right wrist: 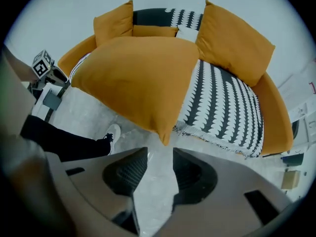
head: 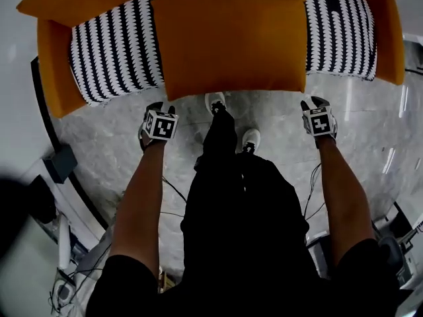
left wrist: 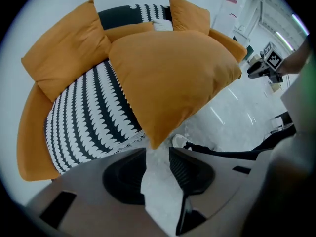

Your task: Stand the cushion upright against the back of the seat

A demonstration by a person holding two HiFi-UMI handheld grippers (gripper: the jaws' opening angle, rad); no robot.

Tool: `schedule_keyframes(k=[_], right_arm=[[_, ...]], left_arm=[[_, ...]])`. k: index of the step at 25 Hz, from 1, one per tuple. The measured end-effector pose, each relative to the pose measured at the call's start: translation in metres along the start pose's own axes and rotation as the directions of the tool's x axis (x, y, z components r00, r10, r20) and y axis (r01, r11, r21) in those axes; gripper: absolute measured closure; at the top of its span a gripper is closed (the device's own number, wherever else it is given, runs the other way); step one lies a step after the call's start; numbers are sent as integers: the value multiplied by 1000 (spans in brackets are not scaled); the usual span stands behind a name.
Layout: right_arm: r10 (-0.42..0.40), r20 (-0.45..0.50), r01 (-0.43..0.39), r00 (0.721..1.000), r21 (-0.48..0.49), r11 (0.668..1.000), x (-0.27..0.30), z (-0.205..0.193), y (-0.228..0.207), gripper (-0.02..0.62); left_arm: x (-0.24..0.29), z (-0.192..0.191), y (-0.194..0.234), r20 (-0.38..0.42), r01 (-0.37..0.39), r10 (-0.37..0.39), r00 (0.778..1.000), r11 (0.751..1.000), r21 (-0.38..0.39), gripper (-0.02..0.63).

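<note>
Both tongs are empty with jaws apart. My left tongs (left wrist: 158, 154) sit just short of the cushion (head: 228, 45)'s 7 o'clock corner, my right tongs (right wrist: 160, 157) short of its 5 o'clock corner, and the cushion lies flat on the striped seat (head: 112, 58) with its front edge overhanging. I'd bite both corners evenly, then swing that edge up toward the back pillows (head: 79, 2) at 12 o'clock, keeping the far edge planted.
</note>
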State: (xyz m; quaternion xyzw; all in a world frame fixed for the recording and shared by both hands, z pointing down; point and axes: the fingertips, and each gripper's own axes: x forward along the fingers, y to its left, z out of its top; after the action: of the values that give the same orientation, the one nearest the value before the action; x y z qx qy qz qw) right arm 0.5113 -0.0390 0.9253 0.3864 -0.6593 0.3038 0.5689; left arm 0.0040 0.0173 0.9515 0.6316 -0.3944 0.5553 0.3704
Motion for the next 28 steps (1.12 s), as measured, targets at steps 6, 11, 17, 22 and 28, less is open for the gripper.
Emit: schedule_keyframes(k=[6,11,17,22,28], right_arm=[[-32,-25,30,999,-51,998,44,-8,-10,414],[-72,-17,71,997,-55,996,52,1,-14,414],[-107,-17,105,994,-91,990,53,20,-12,510],[-109,-47,105,993,-78,991,32,25,-12,535],[-102,-22,102,995,23,994,-8,45,-22,538]], left_arm=[[36,5,7,6,14,-14,1000,1000,8,456],[44,12,4,59,75,-75,995,997,6,456],[40,20,2,53,72,-75,996,995,63,540],[16,27,0,60,78,-81,995,996,49,563],[-25,46,6,74,80,-88,993,992,96,569]])
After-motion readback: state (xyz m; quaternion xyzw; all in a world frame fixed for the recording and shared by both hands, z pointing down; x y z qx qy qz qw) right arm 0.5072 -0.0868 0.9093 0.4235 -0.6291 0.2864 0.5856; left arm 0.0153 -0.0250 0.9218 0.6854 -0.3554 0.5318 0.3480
